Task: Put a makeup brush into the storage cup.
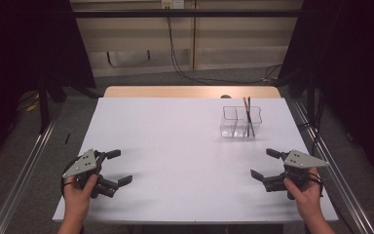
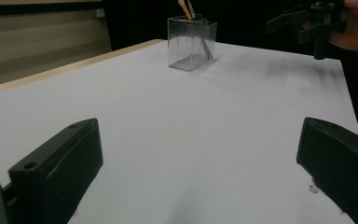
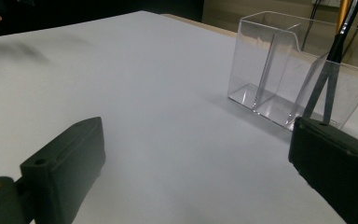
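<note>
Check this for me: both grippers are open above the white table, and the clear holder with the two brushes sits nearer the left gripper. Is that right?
Not quite. The clear holder with the two brushes sits nearer the right gripper, not the left gripper; the high view shows it on the right side of the white table. The rest holds: both grippers are open above the table.

My two hands, each with a gripper, low and wide apart

My left hand (image 1: 78,195) holds the left gripper (image 1: 119,167) near my side, its two black jaws spread wide with nothing between them. My right hand (image 1: 306,191) holds the right gripper (image 1: 265,164) the same way, jaws wide apart and bare. The two grippers point in toward each other, well apart. Both forearms come up from the bottom edge.
</note>
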